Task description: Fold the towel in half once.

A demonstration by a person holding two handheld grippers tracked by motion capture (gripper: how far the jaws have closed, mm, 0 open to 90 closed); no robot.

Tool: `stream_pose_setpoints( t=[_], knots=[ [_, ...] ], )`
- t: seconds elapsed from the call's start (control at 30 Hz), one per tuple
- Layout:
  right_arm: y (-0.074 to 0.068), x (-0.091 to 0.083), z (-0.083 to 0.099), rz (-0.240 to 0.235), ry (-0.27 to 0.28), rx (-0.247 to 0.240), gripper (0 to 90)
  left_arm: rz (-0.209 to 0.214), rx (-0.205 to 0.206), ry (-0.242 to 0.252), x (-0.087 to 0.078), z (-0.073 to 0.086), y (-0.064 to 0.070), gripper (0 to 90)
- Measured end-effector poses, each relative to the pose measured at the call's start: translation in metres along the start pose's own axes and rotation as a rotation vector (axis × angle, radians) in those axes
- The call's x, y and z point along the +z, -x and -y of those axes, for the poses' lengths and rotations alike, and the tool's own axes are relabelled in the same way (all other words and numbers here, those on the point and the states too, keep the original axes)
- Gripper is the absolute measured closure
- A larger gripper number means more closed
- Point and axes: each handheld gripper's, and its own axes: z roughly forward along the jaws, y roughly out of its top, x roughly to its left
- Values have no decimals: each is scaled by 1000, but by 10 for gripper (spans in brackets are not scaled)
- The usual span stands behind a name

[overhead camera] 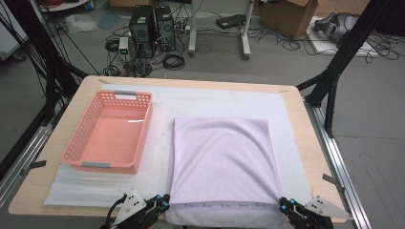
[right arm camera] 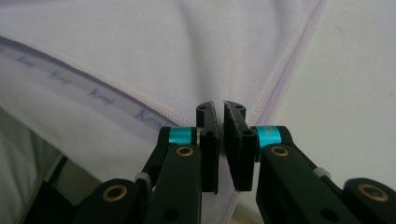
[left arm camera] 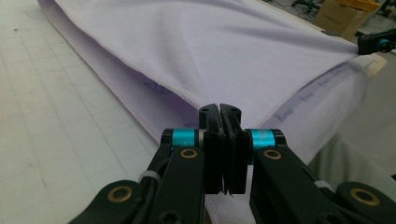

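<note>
A lilac cloth [overhead camera: 219,157] lies folded flat on the white mat, and its near edge hangs over the table's front. My left gripper [overhead camera: 165,204] is at the cloth's near left corner. In the left gripper view the cloth [left arm camera: 210,46] has its stitched top-layer corner pinched in my left gripper [left arm camera: 219,109], jaws pressed together. My right gripper [overhead camera: 282,205] is at the near right corner. In the right gripper view, my right gripper [right arm camera: 220,107] is shut on the hemmed corner of the cloth [right arm camera: 163,46], and a printed band shows on the layer below.
An empty pink plastic basket [overhead camera: 145,129] stands on the white foam mat [overhead camera: 162,143], left of the cloth. The wooden table [overhead camera: 305,143] ends just right of the mat. Black frame posts, cables and computer towers stand beyond the table.
</note>
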Motion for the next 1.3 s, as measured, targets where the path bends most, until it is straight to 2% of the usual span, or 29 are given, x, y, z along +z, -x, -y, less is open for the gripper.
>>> stream_pose_setpoints(
  t=[0.3, 0.43, 0.5, 0.57, 0.6, 0.63, 0.67, 0.73, 0.83, 0.97, 1.17, 1.3],
  knots=[
    [-15, -29, 16, -20, 5, -5, 841, 25, -7, -5, -26, 15, 23, 877],
    [-21, -44, 24, -30, 9, 1, 841, 48, 1, -30, -33, 20, 30, 877],
    [-23, -45, 29, -39, -12, 5, 841, 50, -5, -50, -32, 24, 28, 876],
    [-24, -43, 31, -38, -46, -4, 830, 47, -9, -69, -28, 24, 24, 859],
    [-24, -40, 31, -29, -58, -24, 799, 16, -14, -60, -24, 24, 23, 751],
    [-24, -37, 30, -15, -59, -26, 708, -8, -18, -57, -21, 22, 20, 579],
    [-23, -35, 28, 1, -46, -10, 615, -16, -26, -44, -18, 18, 16, 521],
    [-18, -32, 22, 17, -10, 10, 579, -32, -24, -14, -12, 10, 9, 464],
    [-9, -24, 14, 43, 12, 25, 563, -35, -27, 0, 1, -2, -3, 467],
    [3, -8, 7, 57, 2, 38, 563, -34, -39, -14, 20, -14, -19, 519],
    [14, 3, -5, 62, 11, 21, 564, -75, -42, -33, 52, -36, -45, 564],
    [27, 12, -14, 67, 24, 34, 564, -94, -72, -79, 75, -48, -63, 565]
  ],
)
